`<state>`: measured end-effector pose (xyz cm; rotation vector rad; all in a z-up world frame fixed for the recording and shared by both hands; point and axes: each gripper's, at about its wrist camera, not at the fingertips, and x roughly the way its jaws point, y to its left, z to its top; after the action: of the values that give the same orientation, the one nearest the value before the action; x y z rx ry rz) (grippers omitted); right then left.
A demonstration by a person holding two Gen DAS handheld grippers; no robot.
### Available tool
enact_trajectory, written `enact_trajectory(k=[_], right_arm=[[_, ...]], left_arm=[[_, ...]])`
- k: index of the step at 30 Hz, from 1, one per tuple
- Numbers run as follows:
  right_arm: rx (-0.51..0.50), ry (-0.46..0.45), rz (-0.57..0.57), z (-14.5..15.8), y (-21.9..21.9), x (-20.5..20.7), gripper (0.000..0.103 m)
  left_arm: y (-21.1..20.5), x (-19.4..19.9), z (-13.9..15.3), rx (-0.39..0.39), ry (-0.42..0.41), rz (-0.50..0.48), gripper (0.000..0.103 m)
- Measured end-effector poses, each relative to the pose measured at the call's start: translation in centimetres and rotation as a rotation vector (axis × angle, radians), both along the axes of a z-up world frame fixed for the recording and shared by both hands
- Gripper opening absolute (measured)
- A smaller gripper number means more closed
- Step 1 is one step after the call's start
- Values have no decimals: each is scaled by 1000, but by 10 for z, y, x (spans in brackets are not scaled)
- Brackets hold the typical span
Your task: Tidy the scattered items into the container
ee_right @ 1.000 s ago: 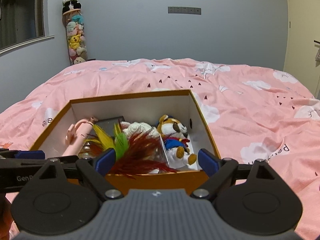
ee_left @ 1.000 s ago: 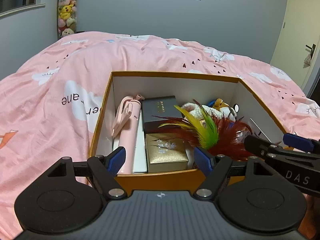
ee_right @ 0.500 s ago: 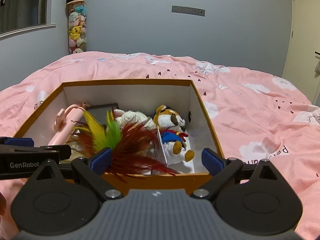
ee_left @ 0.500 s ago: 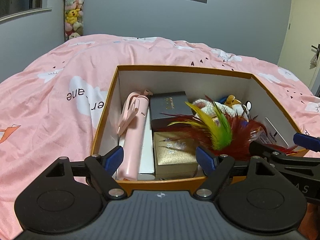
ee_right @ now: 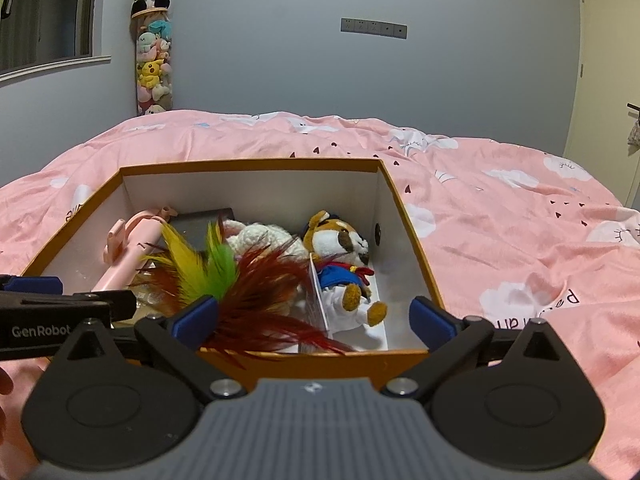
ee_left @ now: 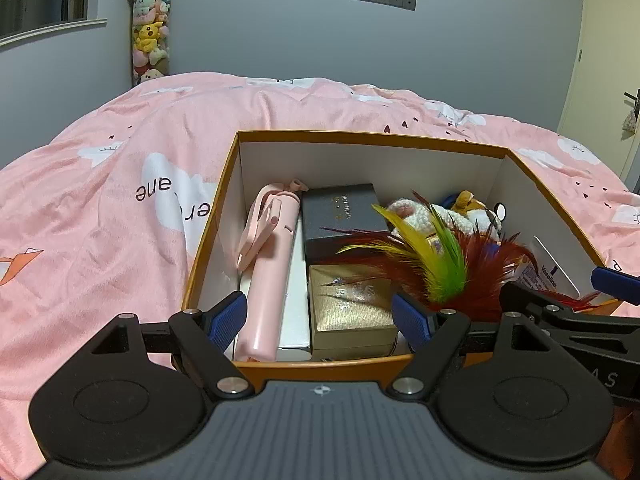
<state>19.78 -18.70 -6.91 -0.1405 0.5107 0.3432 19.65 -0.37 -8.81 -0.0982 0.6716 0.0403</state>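
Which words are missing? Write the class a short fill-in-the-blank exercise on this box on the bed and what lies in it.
1. The orange box stands on a ____ bedspread.
2. The gold box lies nearer the camera than the ____ box.
3. The pink stick lies along the box's ____ wall.
4. Both the left gripper and the right gripper are ____.

Missing words: pink; black; left; open
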Motion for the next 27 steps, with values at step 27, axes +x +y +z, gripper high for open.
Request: enact_trajectory(k=[27], right_arm=[[1, -4, -3, -2, -1, 1, 102]], left_arm=[[1, -1, 0, 0, 10, 10, 94]])
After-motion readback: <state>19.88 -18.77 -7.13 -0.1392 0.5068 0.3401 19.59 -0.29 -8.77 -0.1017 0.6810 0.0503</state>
